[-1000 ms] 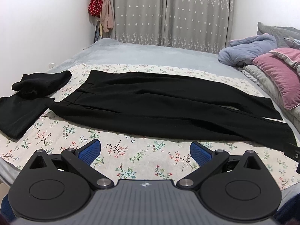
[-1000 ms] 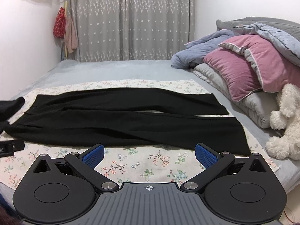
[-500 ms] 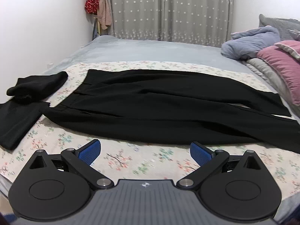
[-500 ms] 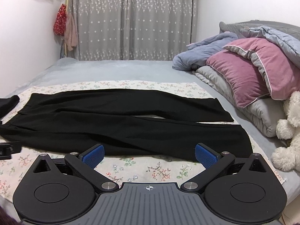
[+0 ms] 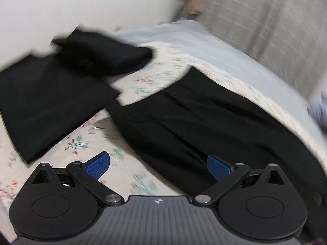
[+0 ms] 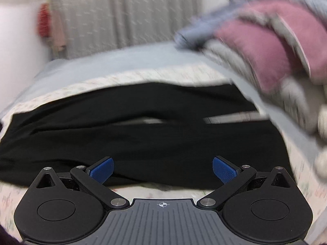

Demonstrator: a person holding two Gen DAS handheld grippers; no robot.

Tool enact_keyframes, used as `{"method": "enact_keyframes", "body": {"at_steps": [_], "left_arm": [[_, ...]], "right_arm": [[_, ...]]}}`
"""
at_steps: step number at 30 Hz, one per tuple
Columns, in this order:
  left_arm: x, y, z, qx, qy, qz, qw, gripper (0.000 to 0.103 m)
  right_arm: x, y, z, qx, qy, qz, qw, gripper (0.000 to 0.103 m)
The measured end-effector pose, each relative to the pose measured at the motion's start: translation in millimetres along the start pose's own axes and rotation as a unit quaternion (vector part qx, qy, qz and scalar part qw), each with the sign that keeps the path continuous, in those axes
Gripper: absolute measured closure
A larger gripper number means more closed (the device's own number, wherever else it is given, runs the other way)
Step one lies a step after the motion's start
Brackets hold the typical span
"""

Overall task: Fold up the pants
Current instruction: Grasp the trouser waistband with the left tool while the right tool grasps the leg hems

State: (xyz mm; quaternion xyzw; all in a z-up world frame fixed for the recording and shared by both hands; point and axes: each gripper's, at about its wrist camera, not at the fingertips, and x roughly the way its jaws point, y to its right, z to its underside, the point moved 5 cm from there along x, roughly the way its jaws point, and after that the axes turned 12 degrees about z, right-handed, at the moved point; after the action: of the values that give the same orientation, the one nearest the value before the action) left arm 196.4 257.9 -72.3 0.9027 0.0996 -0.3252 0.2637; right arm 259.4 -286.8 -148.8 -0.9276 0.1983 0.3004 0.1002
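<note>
Black pants lie flat on the floral sheet, waist to the left, legs running right. In the right wrist view the two legs lie side by side with a narrow gap between them. My left gripper is open and empty, low over the near edge of the waist end. My right gripper is open and empty, just above the near leg's front edge. Both views are motion-blurred.
Folded black garments lie at the left of the sheet, one piled on another. Pink and grey pillows and a blue blanket are stacked at the right. The grey bedspread and curtains lie beyond.
Both grippers have dropped down and forward toward the pants. The left view has swung left toward the waist and the folded garments. The jaws stay open.
</note>
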Motion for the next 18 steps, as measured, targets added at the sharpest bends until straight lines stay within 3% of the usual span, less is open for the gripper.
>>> {"method": "enact_keyframes", "body": {"at_steps": [4,10,15,16,17,18], "left_arm": [[37,-40,-3,-0.099,-0.018,0.026,0.9946,0.010],[56,-41,-16,-0.146,0.003,0.050,0.9880,0.010],[79,-45,-23,-0.142,0.000,0.015,0.9897,0.016],[80,-42,-24,-0.130,0.002,0.012,0.9914,0.035],[81,-38,-25,-0.116,0.002,0.013,0.9932,0.059],[83,-35,-25,-0.104,-0.004,0.007,0.9946,0.070]], "right_arm": [[45,42,20,0.102,-0.074,0.026,0.992,0.000],[60,112,29,0.183,-0.093,0.081,0.975,0.000],[58,154,52,0.247,-0.132,0.120,0.952,0.003],[55,162,58,0.262,-0.133,0.124,0.948,0.007],[54,165,60,0.274,-0.132,0.123,0.945,0.009],[54,167,62,0.284,-0.132,0.121,0.942,0.010]]}}
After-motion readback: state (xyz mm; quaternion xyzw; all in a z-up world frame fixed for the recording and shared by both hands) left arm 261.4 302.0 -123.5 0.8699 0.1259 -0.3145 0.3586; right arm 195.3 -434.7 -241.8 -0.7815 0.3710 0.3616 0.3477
